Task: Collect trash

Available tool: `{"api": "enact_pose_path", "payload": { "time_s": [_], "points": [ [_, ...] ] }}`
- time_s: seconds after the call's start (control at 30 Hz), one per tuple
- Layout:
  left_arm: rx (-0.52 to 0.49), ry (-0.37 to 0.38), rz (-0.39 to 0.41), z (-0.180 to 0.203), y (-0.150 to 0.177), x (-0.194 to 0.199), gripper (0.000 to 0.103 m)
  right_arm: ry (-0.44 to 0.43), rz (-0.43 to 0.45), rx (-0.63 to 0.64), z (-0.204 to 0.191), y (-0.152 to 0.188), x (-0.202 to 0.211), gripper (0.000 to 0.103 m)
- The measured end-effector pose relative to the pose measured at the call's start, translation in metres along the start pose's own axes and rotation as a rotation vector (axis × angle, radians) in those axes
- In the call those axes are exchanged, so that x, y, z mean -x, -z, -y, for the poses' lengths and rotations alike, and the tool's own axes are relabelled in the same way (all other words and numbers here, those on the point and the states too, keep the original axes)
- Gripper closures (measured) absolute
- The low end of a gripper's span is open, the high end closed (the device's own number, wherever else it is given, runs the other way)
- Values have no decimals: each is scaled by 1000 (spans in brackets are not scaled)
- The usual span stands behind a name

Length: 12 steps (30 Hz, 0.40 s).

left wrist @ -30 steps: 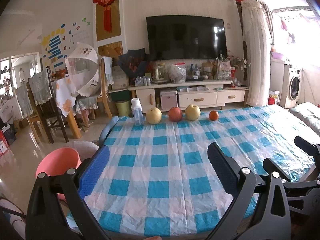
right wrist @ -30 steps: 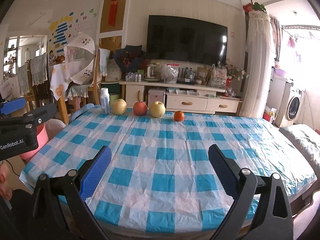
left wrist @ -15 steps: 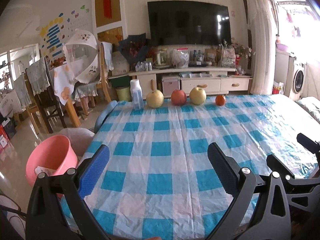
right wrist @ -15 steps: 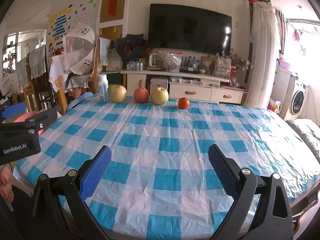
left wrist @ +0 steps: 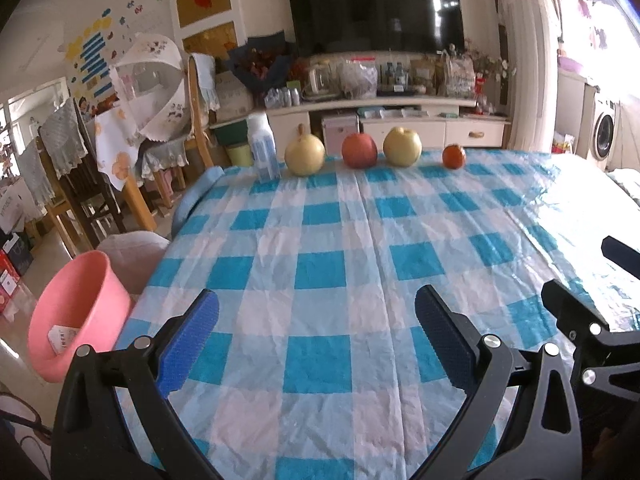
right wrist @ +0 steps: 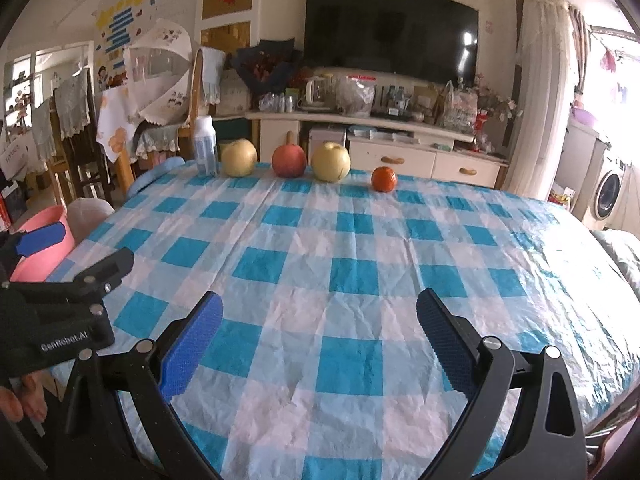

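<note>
On a table under a blue-and-white checked cloth (left wrist: pixel 320 268), a white and blue bottle (left wrist: pixel 264 148) stands at the far edge. To its right lie a yellow pear (left wrist: pixel 305 156), a red apple (left wrist: pixel 359 151), a second yellow pear (left wrist: pixel 402 147) and a small orange (left wrist: pixel 454 156). A pink bin (left wrist: pixel 76 316) sits on the floor left of the table. My left gripper (left wrist: pixel 318 312) hovers open over the near cloth, holding nothing. My right gripper (right wrist: pixel 320 312) is open beside it, also holding nothing. The bottle (right wrist: pixel 206 146) and the fruit are far from both.
A pale cushioned stool (left wrist: pixel 132 248) and a blue chair back (left wrist: pixel 196 196) stand at the table's left edge. Wooden chairs (left wrist: pixel 80 184) crowd the far left. A TV cabinet (left wrist: pixel 400 120) runs behind the table and a washing machine (left wrist: pixel 604 132) is at the right.
Both grippers have moved forward over the table and tilted down. The bottle and fruit look nearer. Both stay open.
</note>
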<state>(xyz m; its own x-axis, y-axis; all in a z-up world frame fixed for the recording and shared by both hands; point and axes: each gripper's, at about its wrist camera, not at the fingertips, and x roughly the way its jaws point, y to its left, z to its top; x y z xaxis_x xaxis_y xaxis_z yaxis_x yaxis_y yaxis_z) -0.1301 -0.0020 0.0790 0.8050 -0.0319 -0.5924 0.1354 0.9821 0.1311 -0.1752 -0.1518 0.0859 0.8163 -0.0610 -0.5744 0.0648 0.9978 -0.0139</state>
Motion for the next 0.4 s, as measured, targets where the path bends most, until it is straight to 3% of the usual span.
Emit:
{"api": "enact_pose_path", "payload": {
  "time_s": [0.4],
  "points": [
    [93,32,-234,4,-3,-111,4,20,-258,-106,24,-11,-123,7]
  ]
}}
